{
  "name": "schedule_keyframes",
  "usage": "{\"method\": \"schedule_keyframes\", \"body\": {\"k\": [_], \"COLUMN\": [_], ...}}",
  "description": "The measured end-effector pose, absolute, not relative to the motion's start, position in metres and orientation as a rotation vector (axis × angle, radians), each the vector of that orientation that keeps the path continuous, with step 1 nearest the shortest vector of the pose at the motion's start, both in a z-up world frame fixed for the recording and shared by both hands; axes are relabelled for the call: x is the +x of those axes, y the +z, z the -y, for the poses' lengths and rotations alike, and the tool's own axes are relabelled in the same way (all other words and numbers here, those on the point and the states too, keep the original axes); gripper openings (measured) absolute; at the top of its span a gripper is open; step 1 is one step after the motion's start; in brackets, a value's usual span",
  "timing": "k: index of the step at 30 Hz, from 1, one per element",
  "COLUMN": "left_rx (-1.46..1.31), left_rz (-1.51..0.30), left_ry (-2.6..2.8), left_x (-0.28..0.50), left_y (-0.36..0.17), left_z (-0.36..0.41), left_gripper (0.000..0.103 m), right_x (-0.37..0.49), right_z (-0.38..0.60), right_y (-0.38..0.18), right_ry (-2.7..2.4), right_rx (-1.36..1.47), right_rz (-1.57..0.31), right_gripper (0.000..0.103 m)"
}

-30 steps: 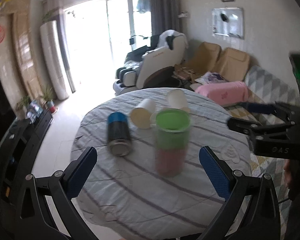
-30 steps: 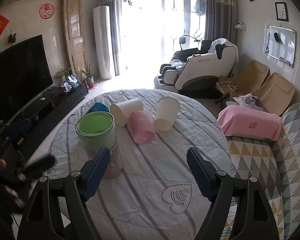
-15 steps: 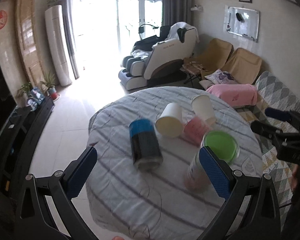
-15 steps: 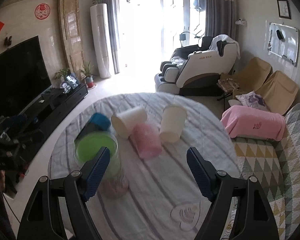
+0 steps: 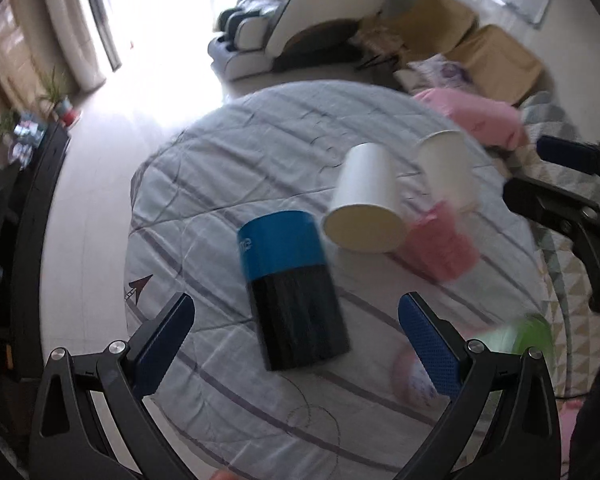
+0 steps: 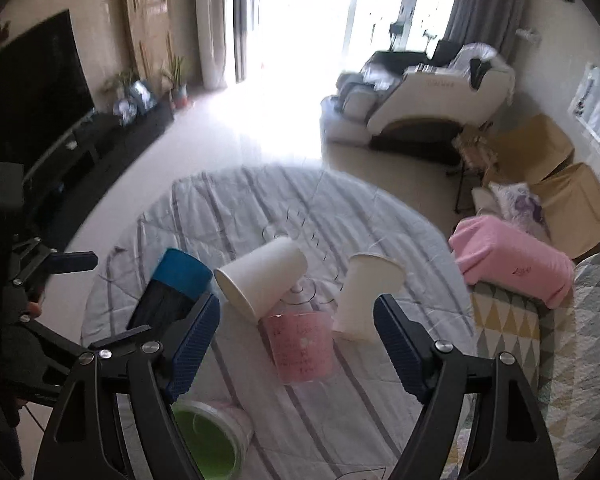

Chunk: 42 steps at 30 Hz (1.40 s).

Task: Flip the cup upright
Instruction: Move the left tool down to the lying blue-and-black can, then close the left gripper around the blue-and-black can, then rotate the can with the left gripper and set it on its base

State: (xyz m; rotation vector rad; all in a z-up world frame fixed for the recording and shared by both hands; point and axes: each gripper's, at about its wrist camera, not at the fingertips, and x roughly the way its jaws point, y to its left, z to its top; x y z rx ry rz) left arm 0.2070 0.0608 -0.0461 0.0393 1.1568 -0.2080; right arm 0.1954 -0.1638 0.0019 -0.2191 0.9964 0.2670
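Observation:
A blue and black cup lies on its side on the round table; it also shows in the right wrist view. My left gripper is open and empty, held above this cup with the cup between its fingers. A white paper cup lies on its side beside it. A pink cup lies on its side. A second white cup stands upside down. My right gripper is open and empty above the pink cup.
A green-lidded pink cup stands upright at the table's near edge. A pink cushion and a patterned sofa are to the right. A TV stand is at the left.
Both grippers have risen and tilted down over the table. The left one moved left from the green-lidded cup to over the blue cup. The right one moved over the pink cup.

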Motion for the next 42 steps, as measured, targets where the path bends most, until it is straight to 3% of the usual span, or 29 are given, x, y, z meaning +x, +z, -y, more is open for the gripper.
{"method": "schedule_keyframes", "body": {"k": [16,30,42], "left_rx": [0.086,0.090,0.062], "left_rz": [-1.295,-1.351,-1.160], "left_ry": [-0.187,-0.218,-0.206], "left_x": [0.249,0.265,0.236], "left_y": [-0.081,-0.111,-0.083], "left_z": [-0.055,-0.048,-0.062], "left_gripper": [0.103,0.078,0.076], "right_x": [0.241,0.247,0.231], "right_z": [0.145,0.137,0.126], "right_y": [-0.043,-0.051,-0.033], "right_ry": [0.273,0.297,0.338], "right_rx": [-0.334,-0.342,-0.348], "right_rz": [-1.240,-1.288,-1.232], "right_gripper": [0.081,0.081,0.081]}}
